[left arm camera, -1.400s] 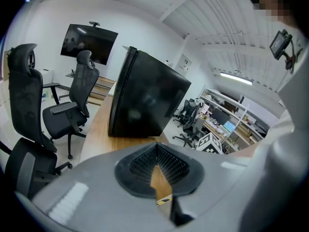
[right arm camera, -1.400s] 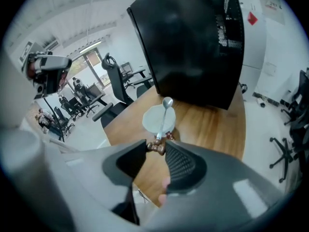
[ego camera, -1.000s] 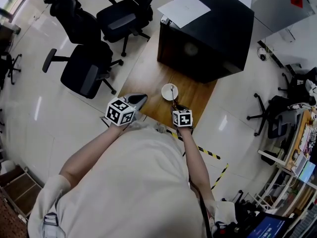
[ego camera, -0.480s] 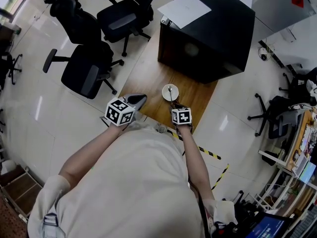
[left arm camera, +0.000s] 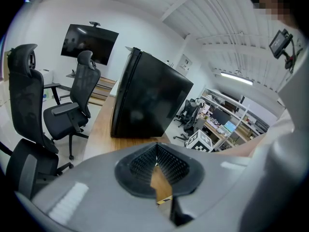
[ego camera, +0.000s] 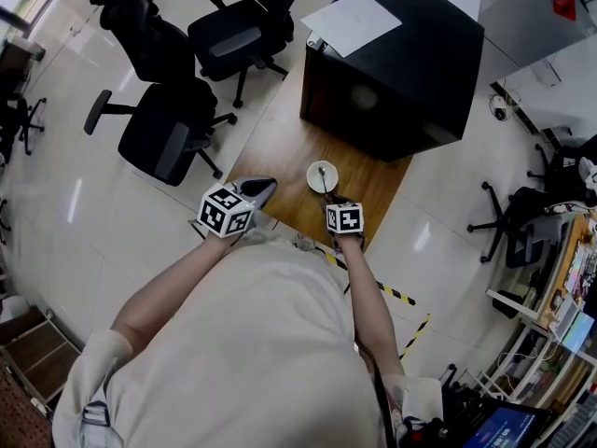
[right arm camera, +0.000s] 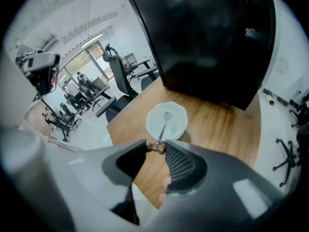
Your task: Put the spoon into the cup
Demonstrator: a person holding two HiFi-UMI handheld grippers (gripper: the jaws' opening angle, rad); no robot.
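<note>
A white cup point(ego camera: 322, 176) stands on the wooden table point(ego camera: 280, 147) near its front edge. A metal spoon point(ego camera: 324, 179) leans in it. In the right gripper view the spoon point(right arm camera: 163, 127) has its bowl inside the cup point(right arm camera: 176, 124) and its brown handle end between the jaws. My right gripper point(ego camera: 328, 197) hangs just behind the cup, pointing steeply down, shut on that handle end point(right arm camera: 156, 147). My left gripper point(ego camera: 269, 184) rests over the table's near left edge, away from the cup. Its jaws meet at the tips with nothing in them point(left arm camera: 155, 151).
A big black box point(ego camera: 392, 63) with a paper sheet point(ego camera: 350, 17) on top fills the far end of the table, just beyond the cup. Black office chairs point(ego camera: 163, 129) stand on the floor to the left. Yellow-black tape point(ego camera: 392, 289) marks the floor at the right.
</note>
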